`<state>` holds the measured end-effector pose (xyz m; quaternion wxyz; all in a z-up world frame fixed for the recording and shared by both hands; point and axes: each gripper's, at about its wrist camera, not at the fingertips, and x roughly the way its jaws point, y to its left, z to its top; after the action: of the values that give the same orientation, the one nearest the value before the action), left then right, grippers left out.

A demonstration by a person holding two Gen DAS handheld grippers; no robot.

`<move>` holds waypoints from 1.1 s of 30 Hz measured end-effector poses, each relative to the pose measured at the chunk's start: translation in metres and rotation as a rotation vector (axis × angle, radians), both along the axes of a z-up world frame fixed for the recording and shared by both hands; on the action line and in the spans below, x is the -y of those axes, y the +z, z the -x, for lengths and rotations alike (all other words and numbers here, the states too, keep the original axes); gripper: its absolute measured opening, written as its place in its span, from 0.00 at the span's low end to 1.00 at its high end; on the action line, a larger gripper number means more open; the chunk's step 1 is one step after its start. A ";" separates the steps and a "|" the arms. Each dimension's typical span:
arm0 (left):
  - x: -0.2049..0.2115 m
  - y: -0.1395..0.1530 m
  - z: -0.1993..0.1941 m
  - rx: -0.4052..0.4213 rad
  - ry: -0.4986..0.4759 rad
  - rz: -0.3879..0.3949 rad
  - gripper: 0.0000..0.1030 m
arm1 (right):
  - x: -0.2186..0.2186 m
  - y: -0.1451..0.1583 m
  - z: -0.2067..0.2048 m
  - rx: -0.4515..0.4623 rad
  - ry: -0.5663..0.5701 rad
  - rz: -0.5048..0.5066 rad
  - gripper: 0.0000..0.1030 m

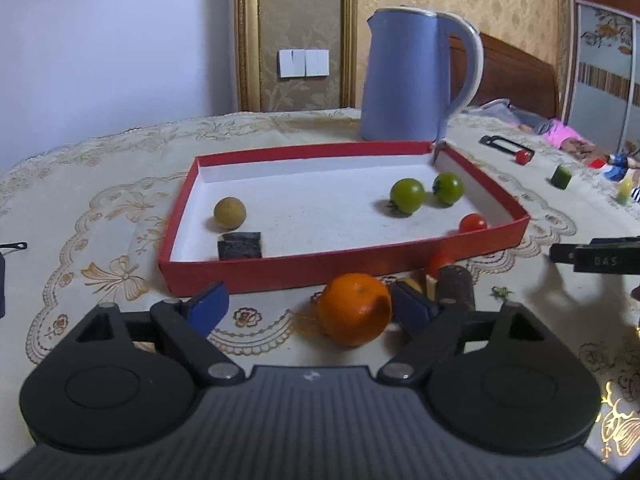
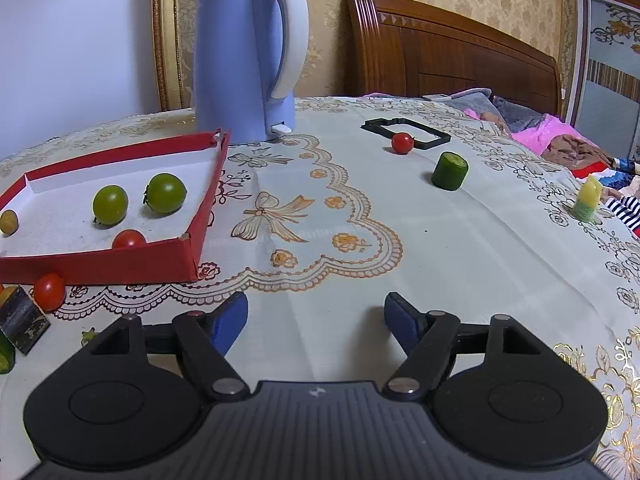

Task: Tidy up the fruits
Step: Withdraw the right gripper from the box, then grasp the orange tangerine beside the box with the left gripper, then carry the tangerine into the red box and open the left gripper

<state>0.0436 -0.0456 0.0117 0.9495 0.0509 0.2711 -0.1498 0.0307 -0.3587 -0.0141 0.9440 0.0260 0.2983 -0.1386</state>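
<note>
Fingers [image 1: 412, 304] spread on both grippers; inside red tray [image 1: 280, 268]: two green tomatoes [image 1: 407, 195], one red. Orange [image 1: 354, 308] only in left view.

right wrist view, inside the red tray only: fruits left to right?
In the red tray: brownish-yellow fruit → lighter green tomato → red cherry tomato → darker green tomato.
</note>
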 end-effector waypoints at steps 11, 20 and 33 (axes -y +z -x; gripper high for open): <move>0.009 -0.004 -0.010 -0.035 -0.014 -0.019 0.84 | 0.001 0.000 0.000 0.000 -0.001 -0.006 0.75; 0.002 -0.004 -0.016 -0.103 -0.082 0.076 0.48 | 0.002 -0.001 0.000 -0.002 -0.012 -0.006 0.78; 0.008 -0.002 -0.006 -0.071 -0.090 0.041 0.36 | 0.002 -0.001 0.000 -0.003 -0.021 -0.011 0.81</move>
<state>0.0492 -0.0540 0.0100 0.9324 0.0382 0.2989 -0.1998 0.0308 -0.3606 -0.0148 0.9418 0.0343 0.3003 -0.1470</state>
